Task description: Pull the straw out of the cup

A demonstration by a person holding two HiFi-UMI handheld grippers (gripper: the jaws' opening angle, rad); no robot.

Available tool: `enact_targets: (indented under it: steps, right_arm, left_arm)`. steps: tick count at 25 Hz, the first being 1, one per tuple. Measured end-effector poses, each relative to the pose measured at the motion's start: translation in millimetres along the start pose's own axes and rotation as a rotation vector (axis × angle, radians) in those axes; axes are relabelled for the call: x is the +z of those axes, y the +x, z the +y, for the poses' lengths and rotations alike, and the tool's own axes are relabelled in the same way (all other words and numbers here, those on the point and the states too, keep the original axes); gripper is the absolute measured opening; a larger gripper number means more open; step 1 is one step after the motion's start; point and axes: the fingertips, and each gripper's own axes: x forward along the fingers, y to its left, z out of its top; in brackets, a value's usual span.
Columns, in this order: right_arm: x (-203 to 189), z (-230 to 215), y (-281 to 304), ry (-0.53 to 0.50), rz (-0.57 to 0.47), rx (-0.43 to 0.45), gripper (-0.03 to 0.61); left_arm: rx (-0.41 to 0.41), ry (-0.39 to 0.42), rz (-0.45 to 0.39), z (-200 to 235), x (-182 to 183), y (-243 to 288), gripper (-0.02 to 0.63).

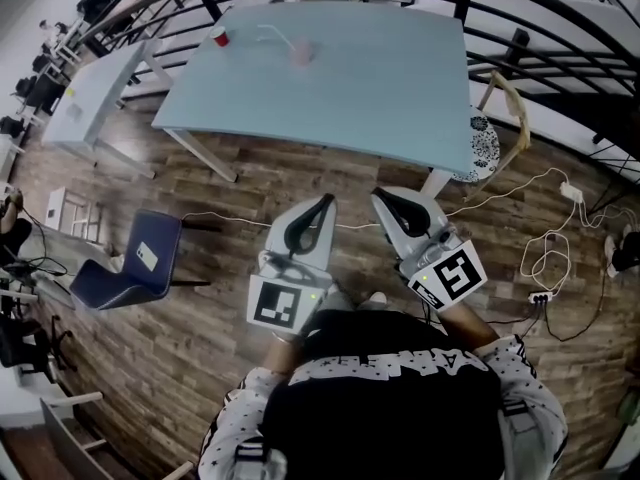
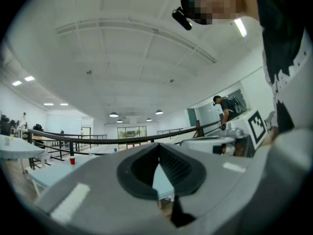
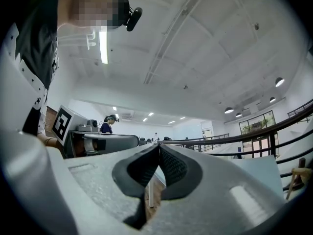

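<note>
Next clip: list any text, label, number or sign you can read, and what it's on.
No words or numbers can be read.
Left marker cube, on the left tongs: black-and-white square code, no words.
Right marker cube, on the right tongs: same kind of code.
White band on the person's top: print too blurred to read.
Red cup and pink cup: too small to show print.
</note>
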Motion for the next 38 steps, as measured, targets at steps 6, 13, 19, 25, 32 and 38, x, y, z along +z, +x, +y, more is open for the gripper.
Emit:
enact_targets:
  steps: [6,13,19,25,32,38]
  right_arm:
    - [-2.7,-3.9,0.9,0.005,0.0,0.007,0.001]
    - [-7.1,-15.7,18.9,-0.01,0.013,-0.014,0.0]
    - [-16.2,-25.5,49.8,-0.032,0.032,-0.016,0.002]
    - [-21.8,-39.7,82.7,-0.038,0.052,-0.046,0.002]
    - [-25.6,-54.3,124.2,-0.072,0.055,-0.064,0.002]
    - [-33.9,-62.6,164.6,-0.065,0.067,-0.07,0.002]
  left_arm:
    - [-0.002,0.04,0.03,-0.6,-6.7,1.6,-0.011]
    - [-0.054,0.035,0.003,12.5,-6.2,24.8,-0.011]
    - [-0.095,0.031,0.0,38.2,-14.1,44.8,-0.011]
    - [-0.103,0.002,-0.031,79.5,-11.7,64.3,-0.011]
    - [-0.133,-0.011,-0.061,116.2,-13.7,83.9,-0.011]
    - [-0.152,-0.019,-0.068,154.2,-14.6,98.6,-0.011]
